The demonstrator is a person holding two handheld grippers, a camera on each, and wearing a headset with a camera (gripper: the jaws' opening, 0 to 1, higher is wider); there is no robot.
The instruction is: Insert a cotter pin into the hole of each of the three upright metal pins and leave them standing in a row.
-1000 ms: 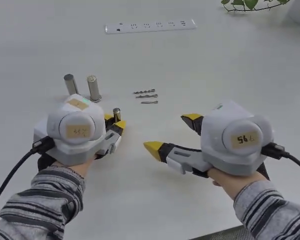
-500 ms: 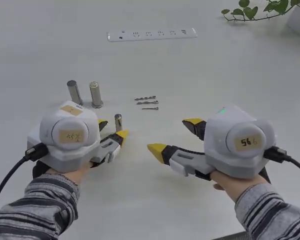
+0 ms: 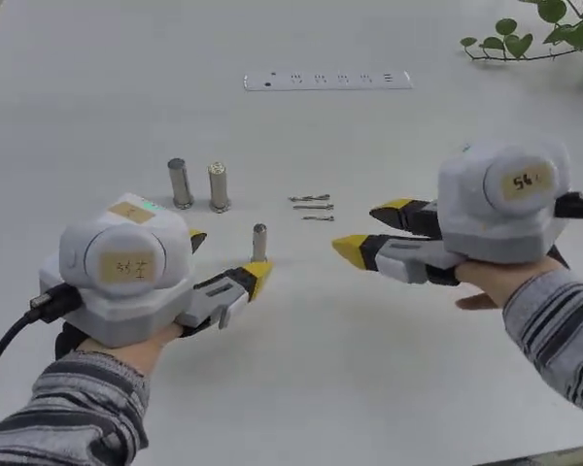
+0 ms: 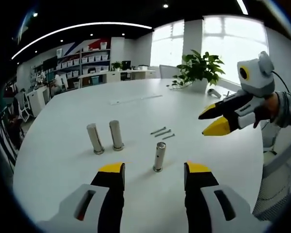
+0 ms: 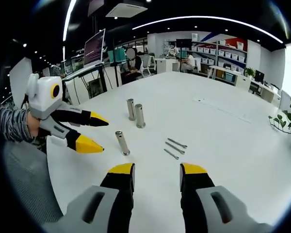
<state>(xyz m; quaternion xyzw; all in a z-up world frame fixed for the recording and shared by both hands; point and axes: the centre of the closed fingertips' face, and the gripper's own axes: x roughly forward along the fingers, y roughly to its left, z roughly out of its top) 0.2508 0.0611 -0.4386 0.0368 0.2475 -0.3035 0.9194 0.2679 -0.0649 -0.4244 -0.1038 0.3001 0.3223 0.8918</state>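
Three pins, smooth grey metal cylinders with small flared feet, all upright on matte white table [image 3: 301, 369]. Two back pins [image 3: 199, 184] stand just beside each other, apart; the front pin [image 3: 259, 242] stands alone at 5 o'clock of them. In the left gripper view the front pin [image 4: 159, 156] sits ahead of and between the jaws, untouched, with the back pins [image 4: 105, 137] at 10 o'clock. Three cotter pins [image 3: 311, 206], thin bright wire, lie side by side flat on the table at 2 o'clock of the front pin. They are also seen in the right gripper view [image 5: 175, 147], front pin [image 5: 122, 142] at 9 o'clock of them. Left gripper [image 3: 226, 257] has a rounded white plastic shell and black jaws with pointed yellow tips; jaws spread wide, holding nothing, tips just short of the front pin. Right gripper [image 3: 369, 227] is the same build, jaws parted and empty, tips pointing toward 9 o'clock and near the cotter pins. White flat power strip [image 3: 328, 81] lies at 12 o'clock, leafy green plant [image 3: 534, 29] at 1 o'clock. Versus 1 s ago: the left jaws sat close around the front pin, now backed off and the pin stands free; the right gripper has come up level with the cotter pins.
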